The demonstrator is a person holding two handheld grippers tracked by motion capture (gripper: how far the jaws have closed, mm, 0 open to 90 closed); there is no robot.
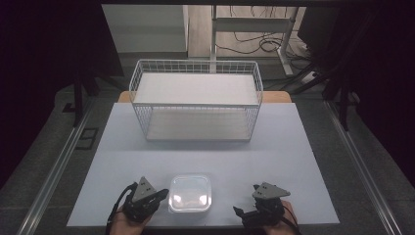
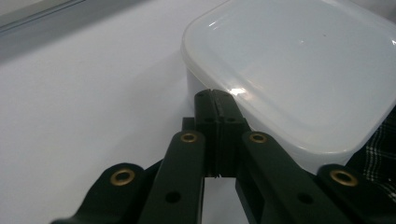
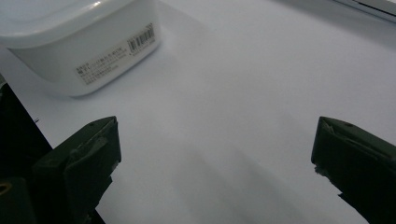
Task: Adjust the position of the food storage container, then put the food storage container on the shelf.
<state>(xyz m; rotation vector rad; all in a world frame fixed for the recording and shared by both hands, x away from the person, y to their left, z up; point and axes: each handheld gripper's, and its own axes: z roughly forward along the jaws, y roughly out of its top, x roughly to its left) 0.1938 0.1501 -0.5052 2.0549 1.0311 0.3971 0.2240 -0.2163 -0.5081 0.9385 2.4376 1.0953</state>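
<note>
Lidded plastic container (image 1: pixel 190 193): sitting at the table's (image 1: pixel 147 147) near edge — between both grippers.
Left gripper (image 2: pixel 216 100): jaws pressing together, empty — tips touching the container's side.
Right gripper (image 3: pixel 215 149): gaping wide, gripping nothing.
</note>
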